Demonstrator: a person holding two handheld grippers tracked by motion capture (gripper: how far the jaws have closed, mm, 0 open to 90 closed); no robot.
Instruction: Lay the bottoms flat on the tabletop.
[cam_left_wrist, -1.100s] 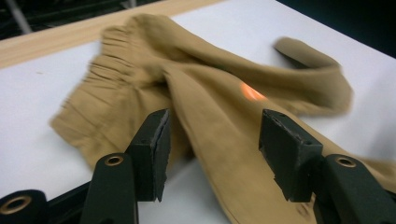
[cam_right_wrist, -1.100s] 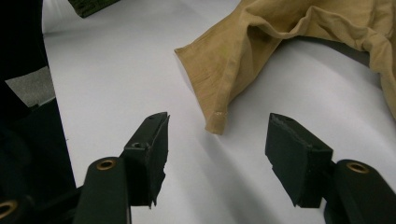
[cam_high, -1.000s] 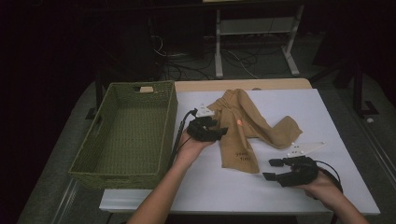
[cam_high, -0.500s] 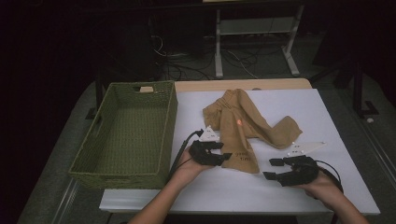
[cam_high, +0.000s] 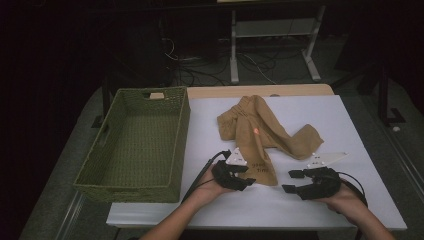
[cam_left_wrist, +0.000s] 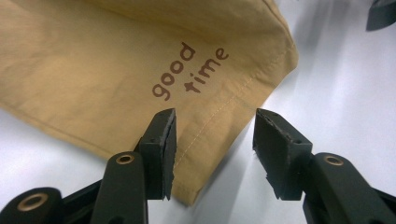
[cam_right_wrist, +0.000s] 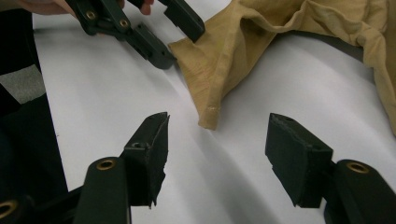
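In the left gripper view, the tan cotton garment printed "good time" (cam_left_wrist: 116, 70) runs off the top and left edges, so its far part is cut off beyond the jaws. Its hem corner dips behind the left jaw; whether that pad touches the cloth cannot be told. In the right gripper view, the garment's crumpled upper folds leave the frame at top right.
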